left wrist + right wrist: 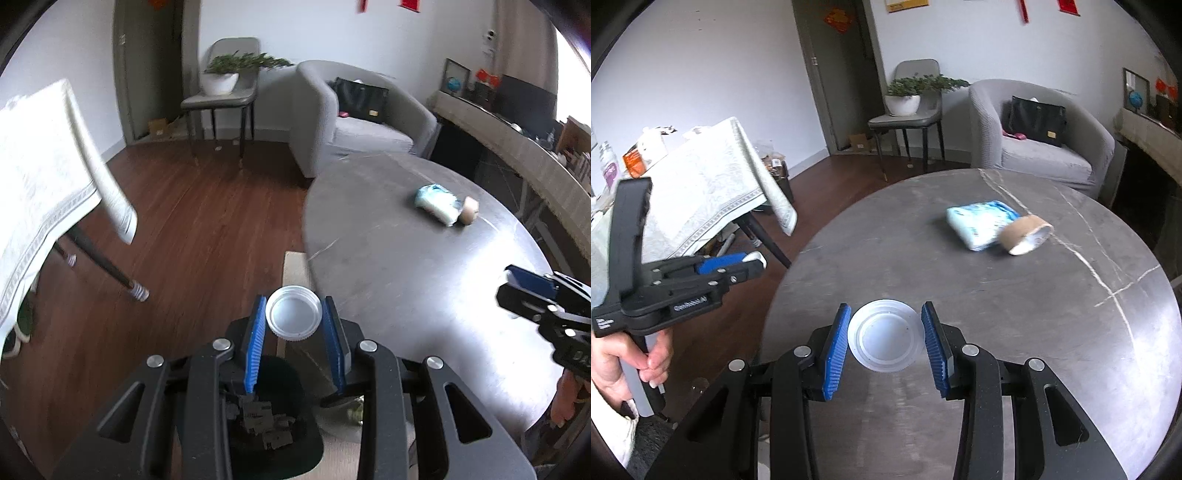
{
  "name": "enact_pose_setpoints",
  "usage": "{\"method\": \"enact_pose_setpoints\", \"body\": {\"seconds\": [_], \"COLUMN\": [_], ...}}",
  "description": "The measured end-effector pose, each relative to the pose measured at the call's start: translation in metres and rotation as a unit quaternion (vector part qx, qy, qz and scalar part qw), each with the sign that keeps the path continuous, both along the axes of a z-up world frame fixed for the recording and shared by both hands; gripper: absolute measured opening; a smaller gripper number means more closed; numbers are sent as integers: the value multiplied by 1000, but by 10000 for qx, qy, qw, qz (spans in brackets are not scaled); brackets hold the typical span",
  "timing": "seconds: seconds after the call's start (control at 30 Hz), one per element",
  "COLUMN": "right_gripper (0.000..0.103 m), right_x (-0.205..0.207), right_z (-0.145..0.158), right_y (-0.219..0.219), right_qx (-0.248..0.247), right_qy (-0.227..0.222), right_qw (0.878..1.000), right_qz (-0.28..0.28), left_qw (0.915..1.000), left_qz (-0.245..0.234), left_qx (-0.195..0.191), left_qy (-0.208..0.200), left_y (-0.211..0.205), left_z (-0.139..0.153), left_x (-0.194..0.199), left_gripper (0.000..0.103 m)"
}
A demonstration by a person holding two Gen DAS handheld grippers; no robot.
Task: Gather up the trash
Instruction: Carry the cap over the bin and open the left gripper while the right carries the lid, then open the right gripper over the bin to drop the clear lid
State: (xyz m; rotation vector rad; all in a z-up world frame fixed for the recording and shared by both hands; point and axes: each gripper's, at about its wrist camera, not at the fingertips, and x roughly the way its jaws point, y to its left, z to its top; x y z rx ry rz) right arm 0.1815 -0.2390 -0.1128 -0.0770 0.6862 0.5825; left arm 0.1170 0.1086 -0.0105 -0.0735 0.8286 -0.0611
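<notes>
My left gripper [294, 321] is shut on a white screw cap [293, 316] and holds it beside the round grey table's [424, 277] left edge, above a dark bin [280, 417] with scraps in it. My right gripper [885, 334] holds a white plastic lid [884, 340] between its blue pads, just above the table [1052, 332]. A blue-and-white tissue pack [982, 223] and a tipped brown paper cup [1027, 234] lie at the table's far side; both also show in the left wrist view, the pack [437, 203] and the cup [470, 210].
A table with a white cloth [701, 192] stands to the left, its dark legs [107, 264] on the wooden floor. A grey armchair [1034, 147] with a black bag and a chair with a potted plant [908, 96] stand behind. A long counter [517, 147] runs on the right.
</notes>
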Motion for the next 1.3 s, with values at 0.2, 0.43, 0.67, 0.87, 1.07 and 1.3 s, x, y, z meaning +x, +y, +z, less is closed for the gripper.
{"method": "enact_pose_setpoints", "body": {"seconds": [0.2,0.43,0.67,0.87,1.07,1.3], "right_gripper": [40,40,40,40,40,40], "right_x": [-16,-25,-31,-35,-35,-31], "right_z": [4,4,2,-3,-13,-30], "right_y": [26,60,95,120,145,168], "right_qx": [33,35,-14,-108,-171,-356], "right_qy": [-109,-136,-130,-99,53,203], "right_qw": [9997,9989,9975,9959,9942,9926], "right_qz": [199,442,695,888,1064,1143], "left_qw": [9994,9972,9893,9830,9795,9811], "left_qz": [230,371,515,430,234,212], "left_qx": [-30,-25,-108,-169,-160,-184], "left_qy": [276,656,1361,1779,1995,1916], "left_y": [31,58,82,93,96,105], "left_z": [-23,-49,-92,-116,-125,-117], "left_x": [-12,-19,-27,-32,-39,-45], "left_gripper": [33,33,33,33,33,49]}}
